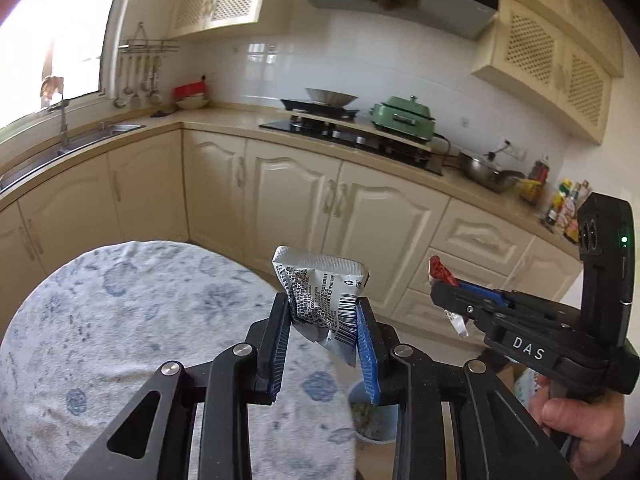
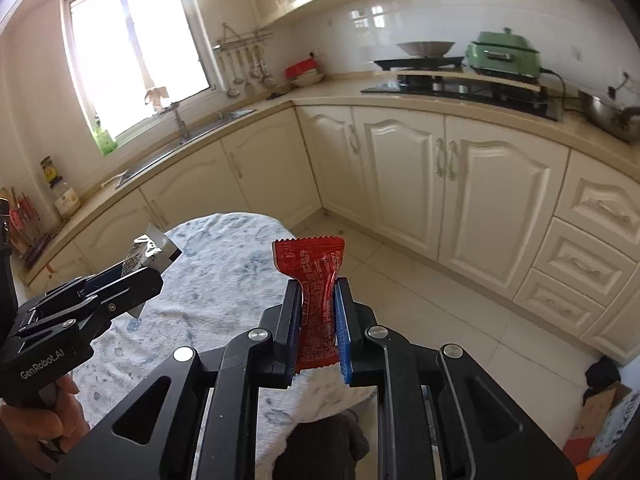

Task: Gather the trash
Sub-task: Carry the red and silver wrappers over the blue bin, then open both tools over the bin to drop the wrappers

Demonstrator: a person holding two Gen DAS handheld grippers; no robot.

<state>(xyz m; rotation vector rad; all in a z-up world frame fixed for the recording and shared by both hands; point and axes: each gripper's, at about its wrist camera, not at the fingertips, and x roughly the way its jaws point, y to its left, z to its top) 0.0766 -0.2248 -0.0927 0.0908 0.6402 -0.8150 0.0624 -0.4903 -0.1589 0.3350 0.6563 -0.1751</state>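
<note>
Crinkled foil wrappers point(image 1: 320, 292) between fingers point(image 1: 366, 344)

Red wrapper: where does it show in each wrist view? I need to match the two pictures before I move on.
Left wrist view: the red wrapper sits at right of centre, clamped in the right gripper, only its tip showing.
Right wrist view: the red wrapper is at lower centre, upright between the closed jaws of the right gripper.
Shared landmark: the green cooker on the counter.
</note>
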